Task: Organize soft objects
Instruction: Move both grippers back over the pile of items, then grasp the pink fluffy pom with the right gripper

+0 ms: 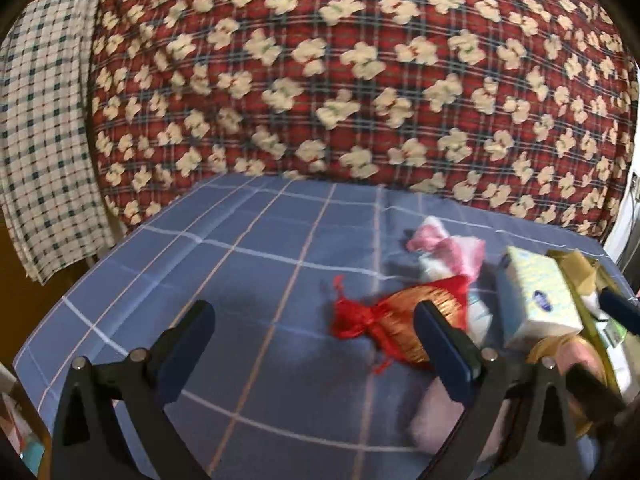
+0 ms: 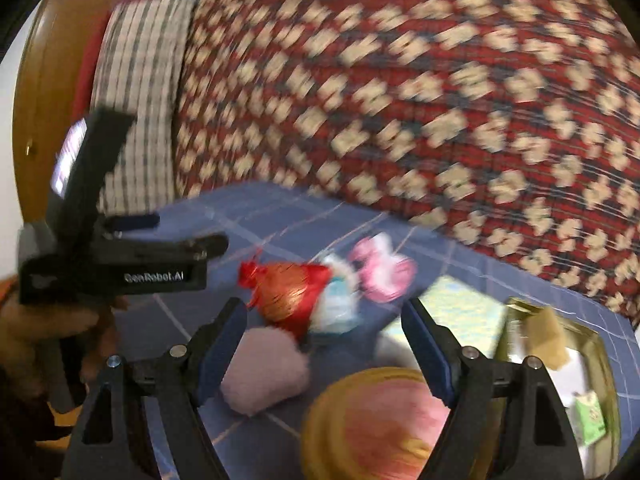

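Two grippers approach a pile of soft things on the blue checked bedsheet [image 1: 248, 248], nothing picked yet.
Left gripper [image 1: 316, 316] and right gripper [image 2: 324, 316] both gape wide, empty; next, close on the red-gold pouch [image 1: 400, 324] near the sheet's right edge.

A home bedroom. A bed [image 1: 248, 264] wears a blue checked sheet. A folded red teddy-print quilt [image 1: 360, 80] lies at its far end.
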